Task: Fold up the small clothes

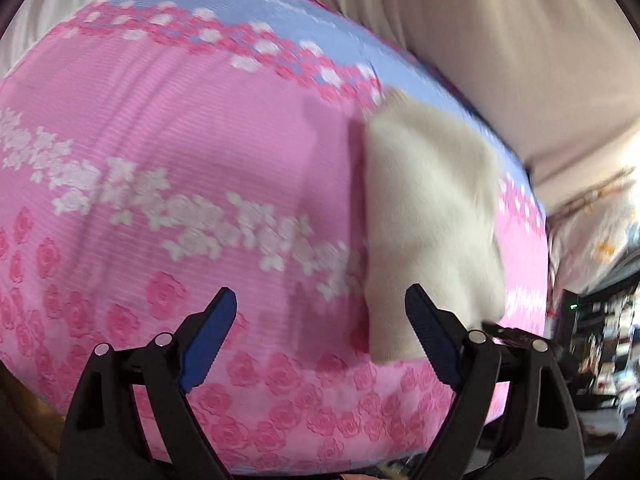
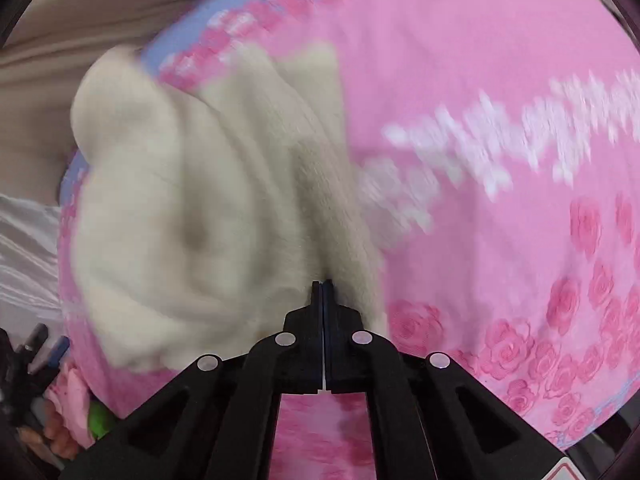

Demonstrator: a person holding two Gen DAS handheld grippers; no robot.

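Pink floral bedspread (image 1: 160,140); one cream garment (image 1: 432,216), seemingly crumpled.

Soft, even light is falling across both views, with no hard glare. Motion blur is smearing the cream knitted garment (image 1: 432,216) and the flower print of the pink and blue patterned cloth (image 1: 160,128), most heavily in the right wrist view. Fisheye distortion is bulging the centre and darkening the corners. A faint shadow is lying beside the garment's left edge.
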